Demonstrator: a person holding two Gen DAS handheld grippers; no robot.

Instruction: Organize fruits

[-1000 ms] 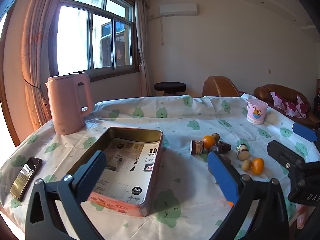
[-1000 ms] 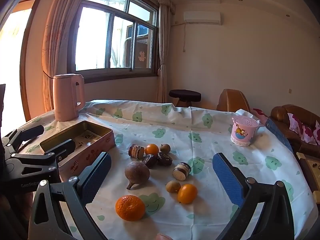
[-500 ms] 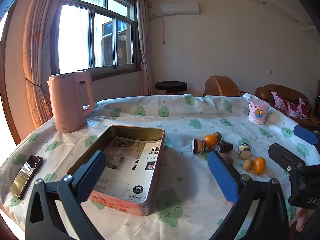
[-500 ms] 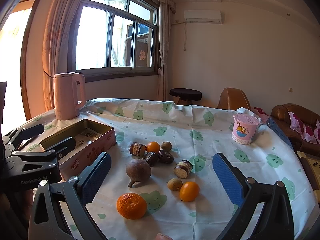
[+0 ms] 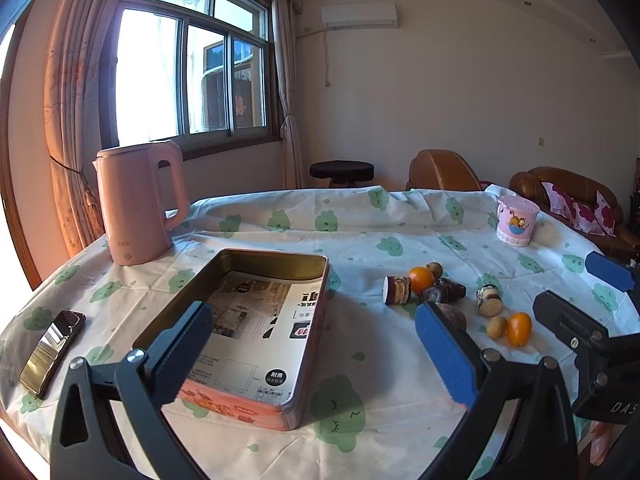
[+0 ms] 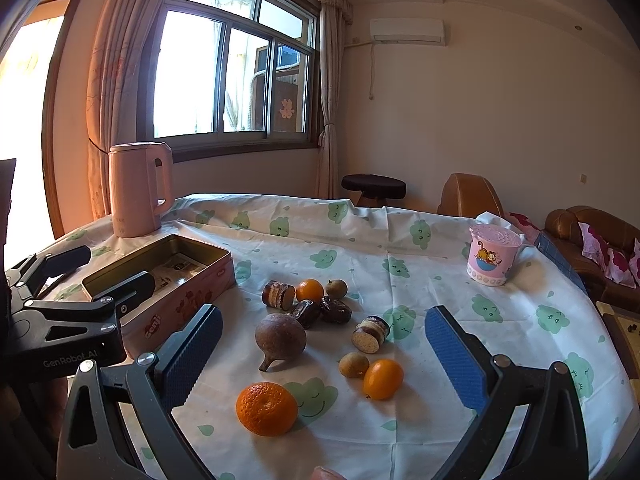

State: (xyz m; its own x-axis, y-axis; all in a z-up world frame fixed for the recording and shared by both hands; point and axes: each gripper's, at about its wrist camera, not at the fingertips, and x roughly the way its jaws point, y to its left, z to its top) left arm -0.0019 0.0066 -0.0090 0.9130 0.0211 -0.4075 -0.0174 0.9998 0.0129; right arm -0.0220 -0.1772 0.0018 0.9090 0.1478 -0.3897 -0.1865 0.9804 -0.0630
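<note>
Both claws are held wide open w/ nothing gripped: left gripper [image 5: 312, 344] over the tin [image 5: 256, 320], right gripper [image 6: 324, 344] above the fruits [image 6: 320, 328]. Fruits are clustered mid-table on the cloud-print cloth [image 6: 360, 236], tin toward its left edge, kettle [image 5: 140, 200] at the far-left edge by the window [image 5: 188, 72].

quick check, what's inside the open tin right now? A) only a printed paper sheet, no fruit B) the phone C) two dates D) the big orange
A: the tin holds only a printed sheet; the big orange, the dates and the other fruit lie on the tablecloth to its right, and the phone lies outside it on the left.
</note>
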